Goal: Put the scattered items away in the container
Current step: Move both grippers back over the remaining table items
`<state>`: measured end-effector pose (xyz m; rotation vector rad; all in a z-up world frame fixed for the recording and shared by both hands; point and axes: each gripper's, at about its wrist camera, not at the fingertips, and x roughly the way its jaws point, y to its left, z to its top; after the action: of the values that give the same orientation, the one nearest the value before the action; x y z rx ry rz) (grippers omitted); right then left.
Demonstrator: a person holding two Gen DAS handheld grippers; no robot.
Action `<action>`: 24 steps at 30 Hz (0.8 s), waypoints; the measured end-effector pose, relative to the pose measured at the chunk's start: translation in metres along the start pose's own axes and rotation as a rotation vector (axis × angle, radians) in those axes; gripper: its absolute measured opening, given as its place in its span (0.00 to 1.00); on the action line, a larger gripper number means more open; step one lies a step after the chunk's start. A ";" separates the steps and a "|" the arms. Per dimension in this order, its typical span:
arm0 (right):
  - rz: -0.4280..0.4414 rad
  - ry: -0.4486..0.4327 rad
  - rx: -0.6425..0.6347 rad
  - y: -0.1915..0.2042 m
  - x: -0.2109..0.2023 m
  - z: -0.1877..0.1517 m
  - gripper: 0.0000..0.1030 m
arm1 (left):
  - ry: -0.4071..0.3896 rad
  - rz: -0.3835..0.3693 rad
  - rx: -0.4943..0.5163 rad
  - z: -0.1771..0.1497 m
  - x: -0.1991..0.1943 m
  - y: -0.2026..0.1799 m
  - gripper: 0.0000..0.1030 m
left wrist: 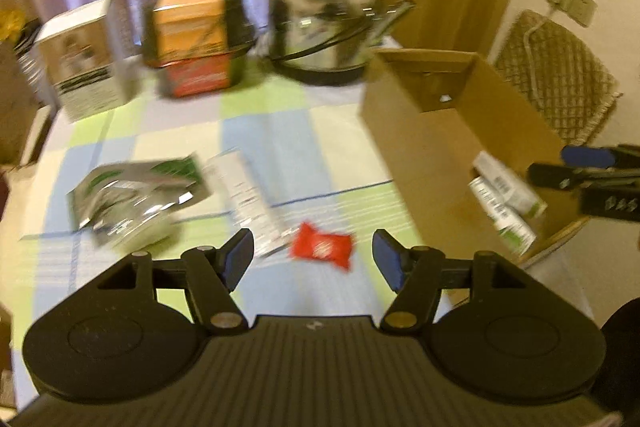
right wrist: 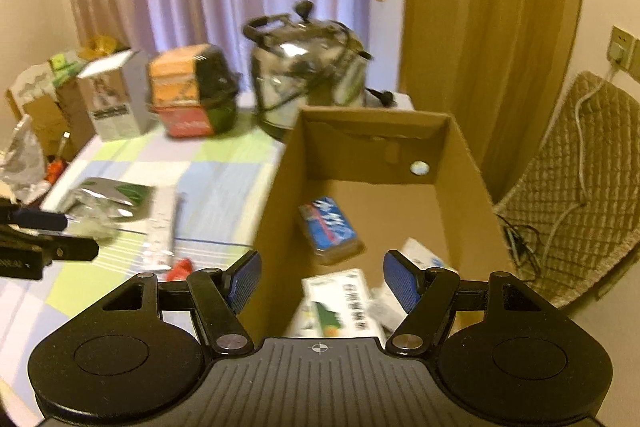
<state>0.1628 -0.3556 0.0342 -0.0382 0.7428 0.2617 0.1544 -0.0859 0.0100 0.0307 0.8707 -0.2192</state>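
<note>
A small red packet (left wrist: 322, 246) lies on the checked cloth just ahead of my left gripper (left wrist: 313, 258), which is open and holds nothing. Left of it lie a white tube-like pack (left wrist: 249, 195) and a silver-green foil pouch (left wrist: 136, 195). The brown cardboard box (left wrist: 432, 163) stands at the table's right side. My right gripper (right wrist: 322, 281) hangs open over the near end of the box (right wrist: 460, 187), empty. Inside the box lie a blue pack (right wrist: 330, 227) and white cartons (right wrist: 340, 303). The right gripper (left wrist: 576, 171) also shows at the far right of the left wrist view.
At the back of the table stand a steel kettle (left wrist: 324, 23), an orange-and-red pack in a black bowl (left wrist: 196, 43) and a white carton (left wrist: 88, 63). A padded chair (right wrist: 576, 195) is right of the box. More boxes and clutter (right wrist: 40, 115) sit at the left edge.
</note>
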 end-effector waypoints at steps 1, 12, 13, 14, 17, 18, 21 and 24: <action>0.012 -0.005 -0.007 0.007 -0.002 0.001 0.72 | 0.003 0.017 -0.011 -0.006 -0.004 0.009 0.61; 0.144 -0.047 -0.127 0.096 -0.009 0.011 1.00 | 0.017 0.165 -0.120 -0.057 -0.036 0.092 0.67; 0.153 -0.043 -0.137 0.103 -0.007 0.010 1.00 | 0.017 0.174 -0.124 -0.059 -0.037 0.097 0.67; 0.163 -0.038 -0.145 0.109 -0.005 0.011 1.00 | 0.017 0.179 -0.127 -0.060 -0.037 0.102 0.67; 0.182 -0.022 -0.174 0.127 0.003 0.009 1.00 | 0.010 0.187 -0.120 -0.063 -0.034 0.113 0.67; 0.187 -0.015 -0.182 0.132 0.006 0.008 1.00 | 0.013 0.187 -0.119 -0.063 -0.032 0.116 0.67; 0.196 0.006 -0.199 0.144 0.018 0.007 1.00 | 0.010 0.180 -0.135 -0.059 -0.021 0.126 0.67; 0.195 0.026 -0.212 0.152 0.032 0.005 1.00 | -0.018 0.173 -0.181 -0.055 -0.005 0.132 0.77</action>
<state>0.1503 -0.2012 0.0251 -0.1712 0.7428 0.5266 0.1364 0.0500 -0.0297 -0.0642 0.8617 0.0220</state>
